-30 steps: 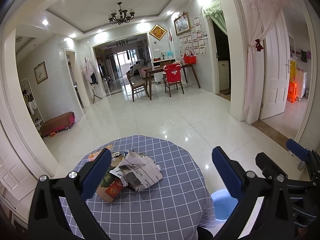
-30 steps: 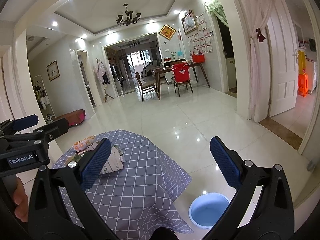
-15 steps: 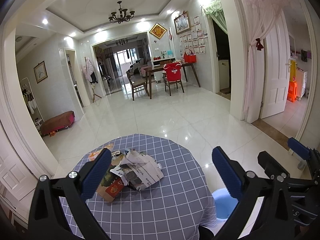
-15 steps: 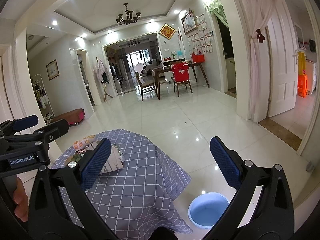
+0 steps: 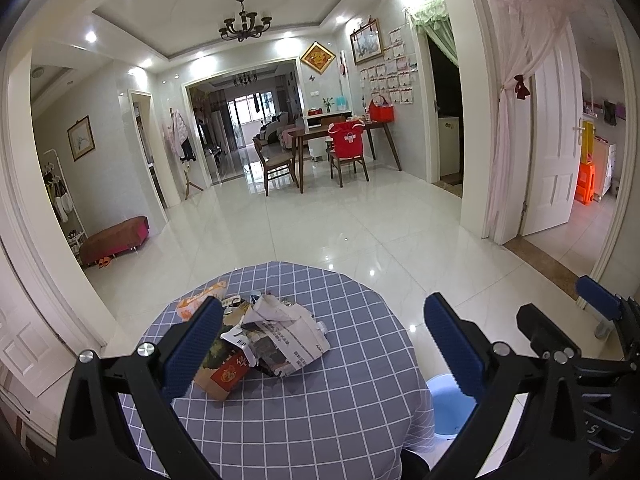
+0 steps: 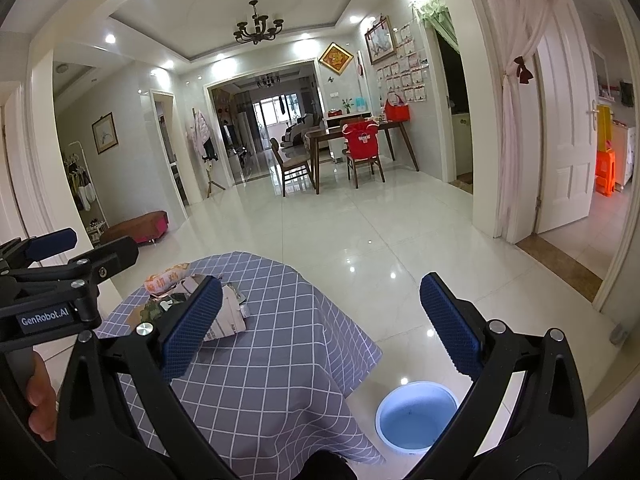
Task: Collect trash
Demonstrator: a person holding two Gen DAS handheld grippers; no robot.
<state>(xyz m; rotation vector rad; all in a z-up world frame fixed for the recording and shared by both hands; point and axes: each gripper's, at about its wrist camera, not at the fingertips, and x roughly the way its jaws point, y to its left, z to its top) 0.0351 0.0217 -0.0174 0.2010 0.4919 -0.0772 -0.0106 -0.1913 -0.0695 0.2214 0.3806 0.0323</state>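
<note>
A pile of trash lies on a round table with a grey checked cloth (image 5: 320,400): crumpled newspaper (image 5: 286,334), a brown and red carton (image 5: 224,376) and an orange snack bag (image 5: 200,298). My left gripper (image 5: 324,344) is open and empty, held above the table's near side, behind the pile. My right gripper (image 6: 320,324) is open and empty, over the table's right edge. The pile also shows in the right wrist view (image 6: 224,316), partly hidden by the left finger. A blue bin (image 6: 416,416) stands on the floor right of the table.
Glossy white tile floor (image 5: 340,232) stretches beyond the table. A dining table with chairs (image 5: 332,148) stands far back. A low red bench (image 5: 114,236) is at the left wall. A white door and curtain (image 5: 552,152) are at the right.
Both grippers have drifted slightly; the table and pile sit a little higher in the left wrist view. Both stay open and empty.
</note>
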